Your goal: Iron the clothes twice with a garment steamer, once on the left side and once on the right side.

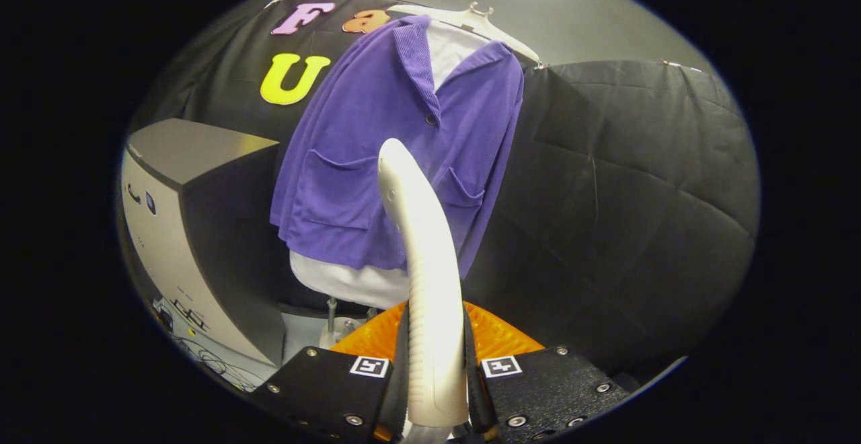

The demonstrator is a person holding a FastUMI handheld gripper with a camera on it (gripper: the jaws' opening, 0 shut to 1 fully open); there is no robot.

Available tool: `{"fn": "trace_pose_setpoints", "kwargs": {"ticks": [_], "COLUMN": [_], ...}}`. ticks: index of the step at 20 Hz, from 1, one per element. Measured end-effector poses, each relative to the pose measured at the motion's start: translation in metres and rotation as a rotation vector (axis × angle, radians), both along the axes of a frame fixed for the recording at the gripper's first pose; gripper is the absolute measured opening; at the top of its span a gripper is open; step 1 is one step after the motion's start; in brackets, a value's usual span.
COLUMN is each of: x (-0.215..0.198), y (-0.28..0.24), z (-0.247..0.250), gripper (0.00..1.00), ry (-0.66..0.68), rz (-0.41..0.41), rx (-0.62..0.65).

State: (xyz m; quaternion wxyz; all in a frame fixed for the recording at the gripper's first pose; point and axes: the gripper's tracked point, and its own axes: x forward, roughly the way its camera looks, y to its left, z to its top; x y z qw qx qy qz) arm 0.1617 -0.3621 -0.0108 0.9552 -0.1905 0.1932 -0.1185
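Note:
A purple cardigan point(377, 161) hangs over a white garment on a white hanger point(471, 17), with two front pockets facing me. My gripper point(435, 370) is shut on the white garment steamer point(420, 255), both fingers point(336, 383) pressing its handle from either side. The steamer rises between the fingers and its head reaches up in front of the cardigan's lower middle, about at pocket height. I cannot tell whether the head touches the fabric. The white garment's hem point(350, 282) shows under the cardigan.
A grey cabinet-like machine point(195, 229) stands left of the cardigan, with cables on the floor by its base. A metal stand post point(331, 319) is below the garment. Black cloth point(619, 215) covers the wall to the right. Orange padding point(498, 336) sits behind the fingers.

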Motion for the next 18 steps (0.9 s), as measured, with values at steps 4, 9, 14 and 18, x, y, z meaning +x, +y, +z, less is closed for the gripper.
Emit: {"fn": "trace_pose_setpoints", "kwargs": {"ticks": [4, 9, 14, 18], "x": [-0.003, -0.019, -0.034, -0.039], "y": [0.034, 0.095, 0.160, 0.211], "z": [0.027, 0.080, 0.127, 0.141], "gripper": [0.36, 0.36, 0.36, 0.36], "ry": [-0.046, -0.161, -0.265, -0.321], "rz": [0.083, 0.173, 0.179, 0.142], "rx": [0.052, 0.099, 0.155, 0.218]}}
